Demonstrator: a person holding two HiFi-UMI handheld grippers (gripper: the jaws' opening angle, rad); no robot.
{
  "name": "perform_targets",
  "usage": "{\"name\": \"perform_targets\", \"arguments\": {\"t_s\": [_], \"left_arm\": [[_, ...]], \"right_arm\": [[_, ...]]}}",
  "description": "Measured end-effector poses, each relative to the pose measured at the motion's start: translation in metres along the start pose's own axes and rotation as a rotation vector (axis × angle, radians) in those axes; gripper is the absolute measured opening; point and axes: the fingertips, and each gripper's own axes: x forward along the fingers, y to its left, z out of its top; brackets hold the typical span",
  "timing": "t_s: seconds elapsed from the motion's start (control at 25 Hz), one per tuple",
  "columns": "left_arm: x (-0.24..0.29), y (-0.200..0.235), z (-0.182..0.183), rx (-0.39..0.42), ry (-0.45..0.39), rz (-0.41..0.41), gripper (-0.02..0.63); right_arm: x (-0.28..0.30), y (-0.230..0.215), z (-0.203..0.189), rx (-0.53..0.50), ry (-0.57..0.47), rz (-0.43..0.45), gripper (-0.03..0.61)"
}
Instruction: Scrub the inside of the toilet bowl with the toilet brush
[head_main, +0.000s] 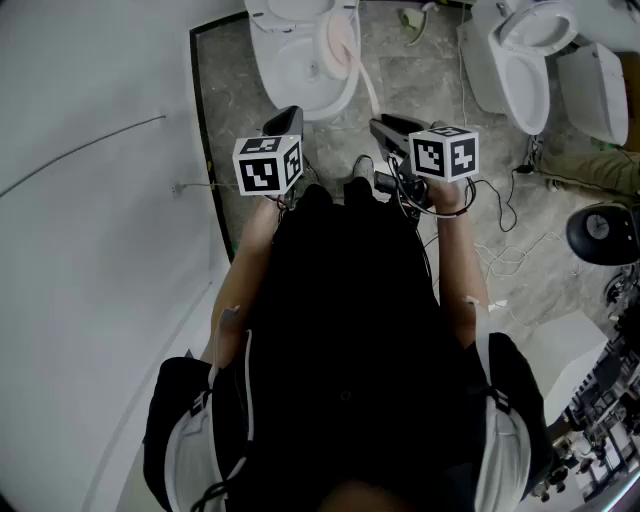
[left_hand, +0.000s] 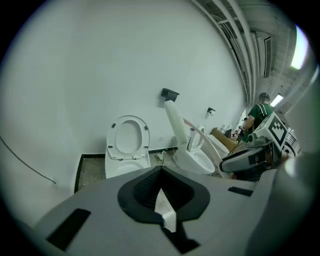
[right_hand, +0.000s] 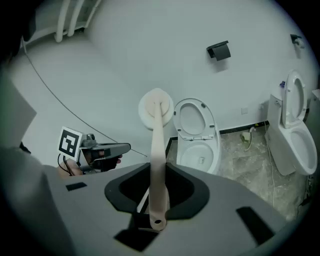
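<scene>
While the toilet brush (right_hand: 158, 155) sits clamped by the butt of its handle in the right hand-held gripper (right_hand: 159, 200), its brush head (head_main: 340, 40) hangs at the right side of the nearest toilet bowl (head_main: 295, 70), overlapping the rim in the head view. Whether the bristles touch porcelain cannot be told. In the right gripper view the handle runs straight out from the jaws and the head shows against the white wall (right_hand: 125, 60), up and left of the raised seat (right_hand: 194, 119). That suggests the brush is pitched high and not yet down in the basin, so scrubbing looks barely begun, if at all. To do it well, the tip should drop below the rim with the handle tilted until the head meets the inner wall, then sweep round in overlapping passes under even pressure. The grip is far back on a long, slim handle, so a hard push could lever it round in the jaws. The left hand-held gripper (left_hand: 162, 200) carries nothing, its jaws drawn down to a narrow slit, and it hovers just beside the right one, better kept away from the bowl. A second toilet (head_main: 525, 60) stands apart to the right on the marbled floor (head_main: 420, 80), with loose cables (head_main: 510, 255) near the feet.
</scene>
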Motion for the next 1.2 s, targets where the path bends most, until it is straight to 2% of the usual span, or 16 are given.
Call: {"name": "perform_targets", "arguments": {"t_s": [0.32, 0.8, 1.0, 1.2], "left_arm": [[0.005, 0.007, 0.0, 0.0, 0.006, -0.011, 0.011], [-0.001, 0.035, -0.011, -0.017, 0.008, -0.027, 0.011], [-0.007, 0.051, -0.012, 0.033, 0.001, -0.037, 0.011], [-0.012, 0.053, -0.025, 0.118, 0.042, -0.101, 0.011]], "right_arm": [[0.012, -0.005, -0.003, 0.01, 0.018, -0.02, 0.103], [0.035, 0.007, -0.006, 0.077, -0.026, -0.057, 0.103], [0.05, 0.017, -0.014, 0.086, -0.027, -0.084, 0.103], [0.064, 0.031, -0.021, 0.079, -0.025, -0.084, 0.103]]}}
